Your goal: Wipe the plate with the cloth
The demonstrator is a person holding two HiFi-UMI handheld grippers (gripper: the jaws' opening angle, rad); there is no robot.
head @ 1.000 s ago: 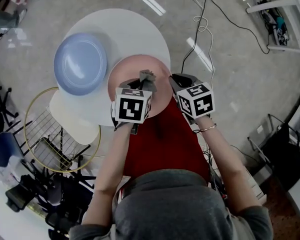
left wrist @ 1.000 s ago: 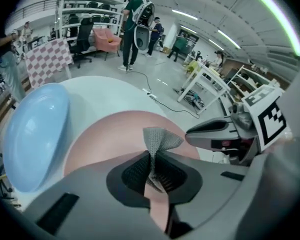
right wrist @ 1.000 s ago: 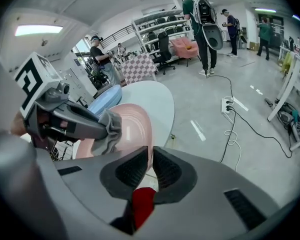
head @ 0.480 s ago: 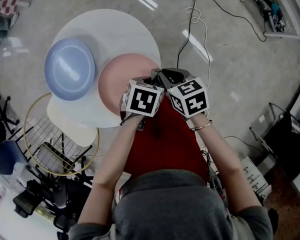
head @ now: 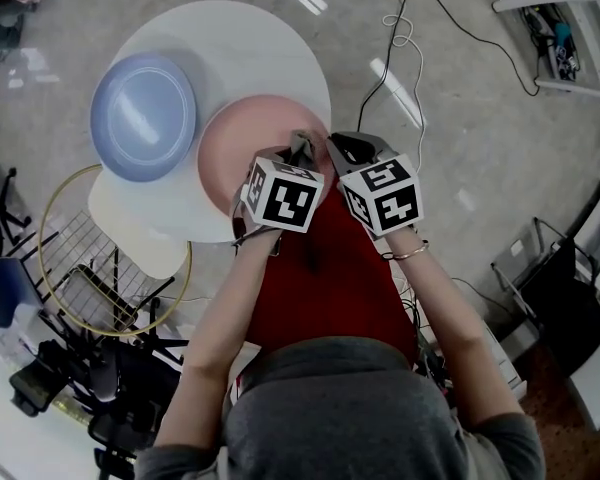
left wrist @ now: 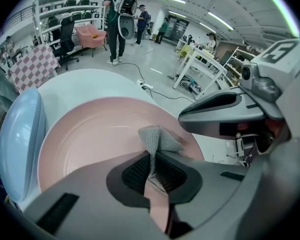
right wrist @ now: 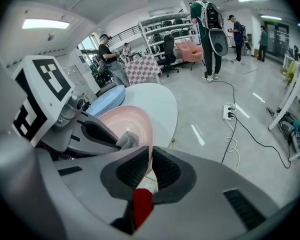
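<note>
Fingers (left wrist: 132, 174) on the left gripper (left wrist: 151, 160) are pinched shut on the grey cloth (left wrist: 159, 138). A fold of it pokes up past the tips and lies against the pink plate (left wrist: 85, 139). The right gripper (right wrist: 150, 160) is closed too, with the plate's thin rim clamped between its pads.

You only get that from the gripper views, btw. In the head view the tips are mostly tucked behind the cubes (head: 283, 196). There the cloth is just a little grey tuft, and both grippers sit side by side at about 4 o'clock on the plate.

What the head view does give is the layout. The plate is at the 5 o'clock edge of a round white table (head: 240, 48). I can't tell if it's lying flat or tipped up. A blue plate (head: 143, 116) is just beside it at its 10 o'clock. A wire rack (head: 100, 278) is down on the floor at the table's 8 o'clock, and a cable (head: 400, 28) runs off at 1 o'clock. Red fabric (head: 325, 278) covers the person's lap right under the grippers.

The gripper views add the room instead. There are people (left wrist: 117, 19) standing at 12 o'clock in the left gripper view, plus a checkered board (left wrist: 35, 66) and a pink armchair (left wrist: 92, 34). Each gripper view also catches the other gripper close alongside.

As for print, the only thing I can make out is the black-and-white square markers on the cubes.
</note>
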